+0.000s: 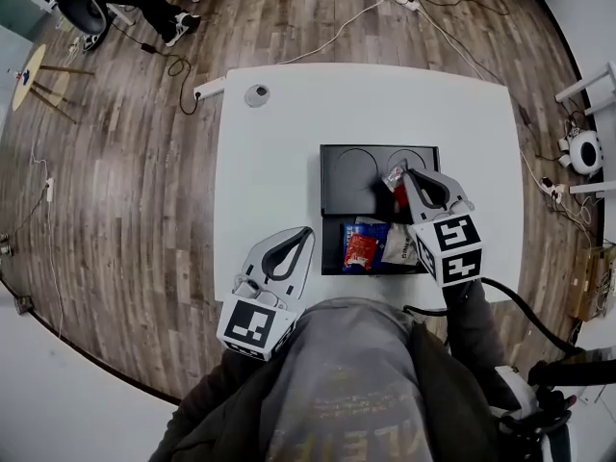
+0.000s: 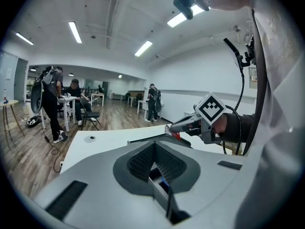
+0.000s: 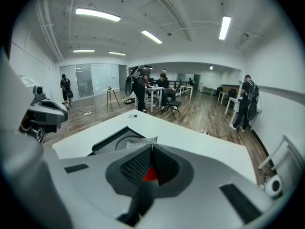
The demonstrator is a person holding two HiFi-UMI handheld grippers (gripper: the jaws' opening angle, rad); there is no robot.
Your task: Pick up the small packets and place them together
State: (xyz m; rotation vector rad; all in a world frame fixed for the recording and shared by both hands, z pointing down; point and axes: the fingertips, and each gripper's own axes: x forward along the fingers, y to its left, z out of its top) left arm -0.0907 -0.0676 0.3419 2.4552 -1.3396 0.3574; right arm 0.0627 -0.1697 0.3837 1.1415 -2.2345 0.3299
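Red packet [image 1: 397,191] pinched between the closed jaws of the right gripper [image 1: 404,171], held over the black tray [image 1: 337,176], other small packets [image 1: 362,250] gathered in the tray's near part, left gripper [image 1: 307,233] jaws pressed together, nothing held, at the near edge of the white table [image 1: 269,162]

Head view steeply down; gripper views low, forward; table [image 1: 279,162] shared.

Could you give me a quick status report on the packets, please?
Right gripper shut on a red packet, above the black tray. Left gripper shut, empty, beside the tray. Other packets in the tray's near compartment. Nothing in the way.
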